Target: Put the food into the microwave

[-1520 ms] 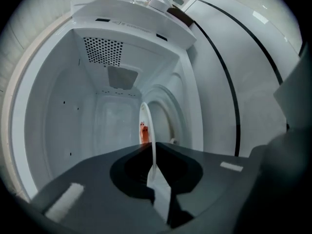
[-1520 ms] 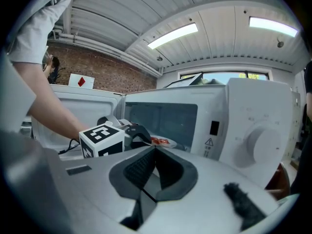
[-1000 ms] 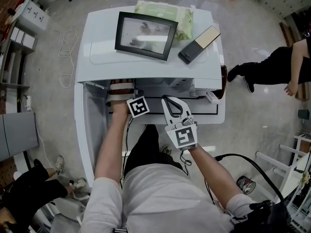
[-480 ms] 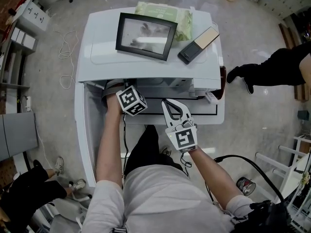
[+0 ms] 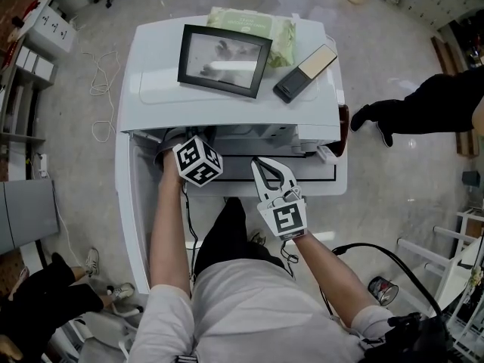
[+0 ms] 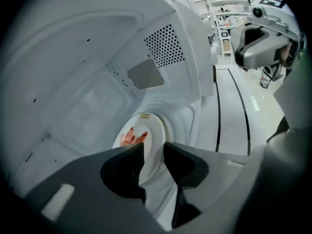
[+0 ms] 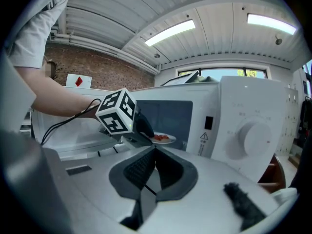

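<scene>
A white plate [image 6: 146, 143] with red food [image 6: 132, 137] lies on the floor of the microwave [image 5: 227, 104] cavity. My left gripper [image 6: 153, 151] reaches into the cavity, pointing down. Its jaws are opening, and the plate's near rim sits in the gap without being pinched. From the head view only its marker cube [image 5: 197, 161] shows at the oven mouth. In the right gripper view, the plate [image 7: 163, 139] rests just inside the opening beside that cube [image 7: 116, 111]. My right gripper [image 5: 261, 165] hovers in front of the microwave, shut with nothing in it, and is also seen at close range [image 7: 155, 151].
The microwave door [image 5: 136, 203] hangs open to the left. On top of the oven lie a dark picture frame [image 5: 224, 55], a green packet [image 5: 261, 25] and a black and beige box [image 5: 306, 70]. The control knob [image 7: 256, 138] is at the right. A person [image 5: 423, 104] stands at the right.
The left gripper has rolled, so its marker cube shows a different face and sits a little further left. The right gripper has stayed where it was.
</scene>
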`<state>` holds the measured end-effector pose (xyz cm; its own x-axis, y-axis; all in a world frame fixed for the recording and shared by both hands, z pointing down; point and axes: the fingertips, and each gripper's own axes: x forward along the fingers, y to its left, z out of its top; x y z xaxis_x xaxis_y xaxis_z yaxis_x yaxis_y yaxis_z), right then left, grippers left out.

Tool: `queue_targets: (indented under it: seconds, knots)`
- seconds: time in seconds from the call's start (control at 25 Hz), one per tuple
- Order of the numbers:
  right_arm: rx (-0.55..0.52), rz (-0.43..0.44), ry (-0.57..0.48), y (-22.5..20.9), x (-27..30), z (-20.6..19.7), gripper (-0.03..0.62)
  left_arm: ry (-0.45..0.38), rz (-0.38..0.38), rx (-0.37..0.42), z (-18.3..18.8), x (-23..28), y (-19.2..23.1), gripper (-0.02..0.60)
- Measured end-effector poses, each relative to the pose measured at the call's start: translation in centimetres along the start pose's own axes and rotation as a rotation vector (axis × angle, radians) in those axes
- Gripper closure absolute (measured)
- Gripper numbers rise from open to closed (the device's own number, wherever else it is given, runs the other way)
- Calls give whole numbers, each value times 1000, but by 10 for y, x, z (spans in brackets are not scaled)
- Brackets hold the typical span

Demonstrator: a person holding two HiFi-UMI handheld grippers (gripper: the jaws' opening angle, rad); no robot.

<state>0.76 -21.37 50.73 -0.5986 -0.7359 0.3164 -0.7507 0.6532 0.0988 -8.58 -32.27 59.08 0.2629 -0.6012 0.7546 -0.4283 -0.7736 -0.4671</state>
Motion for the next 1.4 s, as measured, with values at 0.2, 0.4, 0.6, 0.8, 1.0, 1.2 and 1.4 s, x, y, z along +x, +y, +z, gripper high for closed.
queue_targets:
  seconds: [0.2, 0.4, 0.6, 0.8, 1.0, 1.2, 1.4]
  knots:
    - [8, -12, -2, -3, -1, 0, 584, -8, 30, 14, 1, -6, -3, 446]
    - [15, -14, -2, -1, -3, -1, 584, -47, 39, -29, 8, -15, -7, 462]
    - [-7, -13, 1, 1, -7, 2, 585, -69, 80, -74, 10, -29, -9, 516]
    - [-9, -17, -7, 2, -12, 6, 585, -143, 113, -171, 21, -48, -18, 572]
    - [-1, -25, -18, 3, -19, 9, 585, -223, 120, -271, 33, -68, -37, 572]
    - [-18, -14, -27, 12, -29, 15, 585, -336, 88, -428, 47, -93, -65, 572]
    - [-25, -7, -35, 21, -40, 17, 585, -390, 80, -509, 56, -113, -91, 573]
